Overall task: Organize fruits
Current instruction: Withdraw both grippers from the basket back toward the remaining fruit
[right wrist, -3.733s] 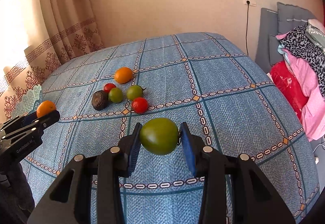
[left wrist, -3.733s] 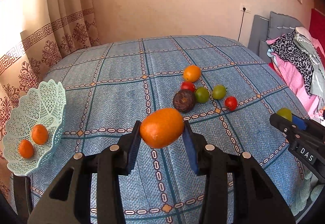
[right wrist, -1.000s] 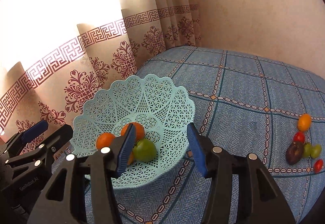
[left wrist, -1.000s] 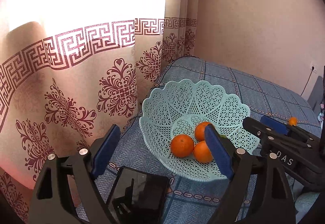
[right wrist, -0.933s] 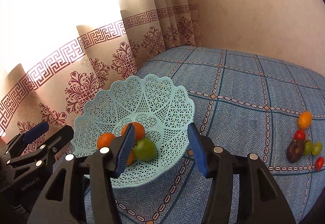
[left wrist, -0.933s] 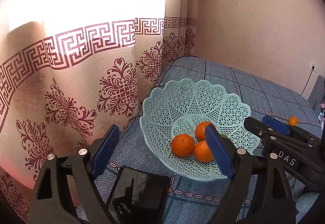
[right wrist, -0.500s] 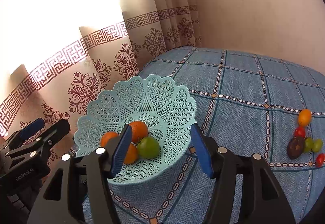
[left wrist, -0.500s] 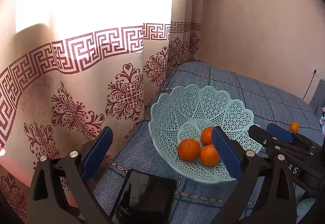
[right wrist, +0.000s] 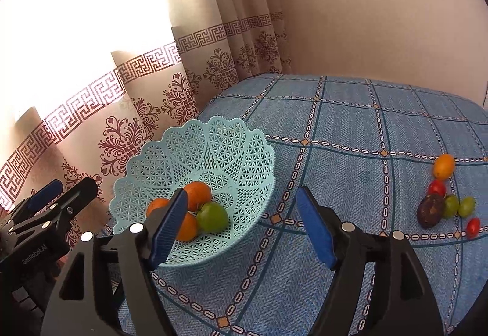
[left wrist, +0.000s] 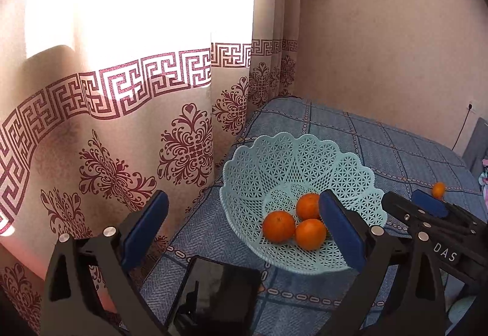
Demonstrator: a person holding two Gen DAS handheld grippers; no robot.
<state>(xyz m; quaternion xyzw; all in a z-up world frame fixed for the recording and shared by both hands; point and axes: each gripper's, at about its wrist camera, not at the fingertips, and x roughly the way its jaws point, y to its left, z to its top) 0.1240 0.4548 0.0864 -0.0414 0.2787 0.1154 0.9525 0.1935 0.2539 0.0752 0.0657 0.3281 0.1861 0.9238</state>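
We held the left gripper (left wrist: 242, 229) spread wide and empty just in front of the pale turquoise lattice plastic basket (left wrist: 274, 159), which sat at the bed's corner nearest the patterned cream curtain (left wrist: 122, 122), so that it stayed clear of the open middle of the blue checked bedspread (right wrist: 366, 128). The right gripper (right wrist: 241, 223) was likewise spread, pinching nothing, poised beside the basket's rim.

Inside the basket lay three round oranges (left wrist: 279, 226) bunched in the low centre, and in the right wrist view a green tomato-like fruit (right wrist: 212, 216) rested against them; the sloping walls, we judged, gathered them there.

Towards the bed's far edge a loose cluster waited: an oval orange fruit (right wrist: 444, 166), a small red fruit (right wrist: 436, 188), a dark wrinkled fruit (right wrist: 430, 211), two small green fruits (right wrist: 459, 206) and another small red one (right wrist: 473, 226). We judged that these were still to be collected.

A black phone (left wrist: 213, 296) lay just in front of the basket.
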